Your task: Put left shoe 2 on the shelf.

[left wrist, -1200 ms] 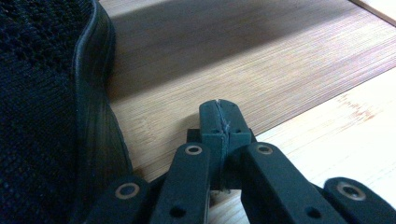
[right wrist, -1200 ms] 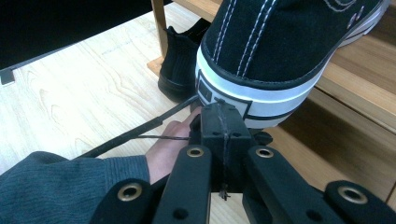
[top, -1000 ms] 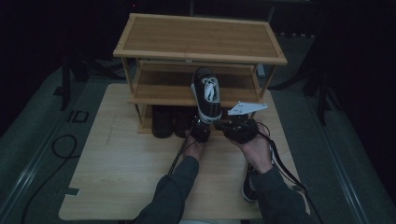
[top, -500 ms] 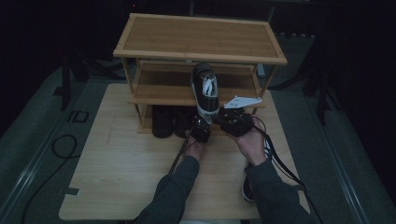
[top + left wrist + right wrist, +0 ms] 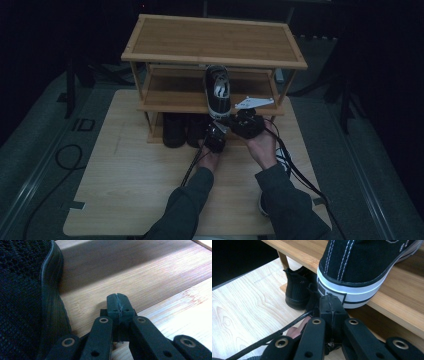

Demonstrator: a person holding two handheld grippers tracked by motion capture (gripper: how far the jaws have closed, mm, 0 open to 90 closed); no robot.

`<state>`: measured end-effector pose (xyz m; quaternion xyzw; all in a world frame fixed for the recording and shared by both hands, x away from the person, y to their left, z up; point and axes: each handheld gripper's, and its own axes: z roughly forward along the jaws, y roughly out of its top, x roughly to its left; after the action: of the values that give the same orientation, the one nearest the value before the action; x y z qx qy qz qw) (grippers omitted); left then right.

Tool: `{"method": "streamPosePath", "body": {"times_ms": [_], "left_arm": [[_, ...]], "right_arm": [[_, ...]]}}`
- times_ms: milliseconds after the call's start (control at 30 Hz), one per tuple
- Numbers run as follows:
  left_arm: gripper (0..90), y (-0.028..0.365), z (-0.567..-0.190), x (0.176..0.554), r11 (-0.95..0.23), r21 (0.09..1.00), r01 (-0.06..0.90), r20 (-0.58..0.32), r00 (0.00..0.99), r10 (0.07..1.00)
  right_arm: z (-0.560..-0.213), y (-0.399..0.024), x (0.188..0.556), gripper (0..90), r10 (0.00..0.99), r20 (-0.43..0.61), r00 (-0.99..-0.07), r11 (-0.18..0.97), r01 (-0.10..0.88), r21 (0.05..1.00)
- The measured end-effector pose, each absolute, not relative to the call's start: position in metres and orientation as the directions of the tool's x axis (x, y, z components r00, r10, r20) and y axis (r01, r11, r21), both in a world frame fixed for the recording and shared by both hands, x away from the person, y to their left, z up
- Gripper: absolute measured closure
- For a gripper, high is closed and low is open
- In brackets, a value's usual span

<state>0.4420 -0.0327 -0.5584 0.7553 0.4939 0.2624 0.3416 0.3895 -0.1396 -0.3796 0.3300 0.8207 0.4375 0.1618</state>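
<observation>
Nearest you, both hands sit at the front edge of the rack point(image 5: 150, 107). Your left gripper point(image 5: 117, 305) has its jaws closed on nothing, tips low over the bottom board beside a black mesh shoe point(image 5: 22, 302). Your right gripper point(image 5: 331, 305) is likewise closed and empty, its tips right at the heel of the sneaker point(image 5: 362, 267), perhaps touching it.

The sneaker already stands on the middle shelf point(image 5: 170, 95), toe pointing inward, heel hanging slightly over the front edge. Judging by that, placing is done and what remains is nudging it fully in. A sole point(image 5: 285, 156) showing by your right sleeve may be another shoe to shelve.

The sneaker is black canvas with white stitching, a white sole band and a black stripe. Farther back, the top shelf point(image 5: 210, 42) is bare.
</observation>
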Motion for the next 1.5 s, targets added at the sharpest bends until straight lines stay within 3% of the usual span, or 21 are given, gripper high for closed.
{"method": "streamPosePath", "body": {"times_ms": [833, 1033, 1233, 1500], "left_arm": [[90.0, -0.034, -0.558, 0.442, -0.285, 0.774, 0.565, 0.070, 0.371, 0.926], [90.0, -0.034, -0.558, 0.442, -0.284, 0.773, 0.567, 0.067, 0.371, 0.926], [90.0, -0.033, -0.558, 0.442, -0.284, 0.773, 0.567, 0.067, 0.372, 0.926], [90.0, -0.033, -0.558, 0.442, -0.286, 0.773, 0.567, 0.067, 0.374, 0.925]], "right_arm": [[-0.381, -0.126, 0.415, 90.0, 0.702, 0.013, -0.712, 0.400, 0.409, 0.820], [-0.375, -0.135, 0.409, 82.4, 0.713, 0.014, -0.701, 0.397, 0.420, 0.816], [-0.372, -0.143, 0.400, 68.9, 0.709, -0.020, -0.705, 0.455, 0.435, 0.777], [-0.381, -0.170, 0.387, 61.2, 0.743, 0.002, -0.669, 0.445, 0.496, 0.746]]}}
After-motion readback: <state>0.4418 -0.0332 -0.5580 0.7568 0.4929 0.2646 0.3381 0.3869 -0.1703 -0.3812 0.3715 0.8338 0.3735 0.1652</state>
